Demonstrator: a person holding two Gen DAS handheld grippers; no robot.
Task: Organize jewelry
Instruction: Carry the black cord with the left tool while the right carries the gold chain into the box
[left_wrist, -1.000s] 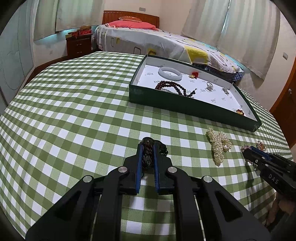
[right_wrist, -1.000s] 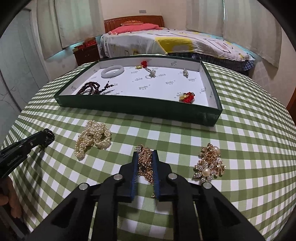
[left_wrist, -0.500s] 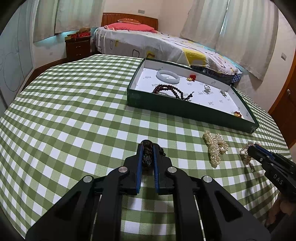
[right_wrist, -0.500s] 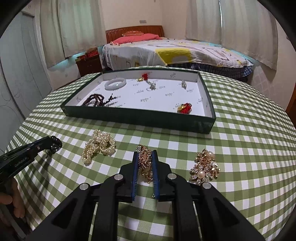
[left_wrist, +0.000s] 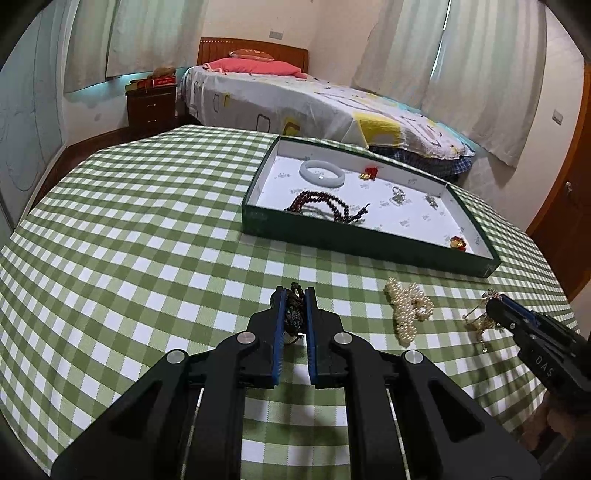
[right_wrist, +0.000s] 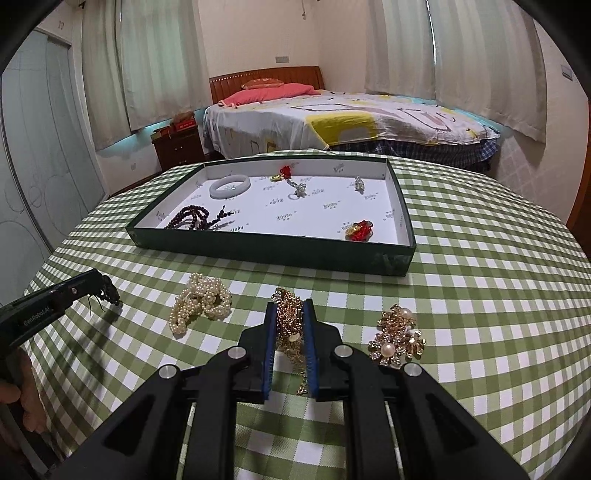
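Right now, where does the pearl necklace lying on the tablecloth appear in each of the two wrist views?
Left wrist view: the pearl necklace lies right of centre, between the left gripper and the right gripper.
Right wrist view: the pearl necklace lies left of centre, just left of the right gripper.
Shared landmark: the green tray, beyond the necklace in both views.
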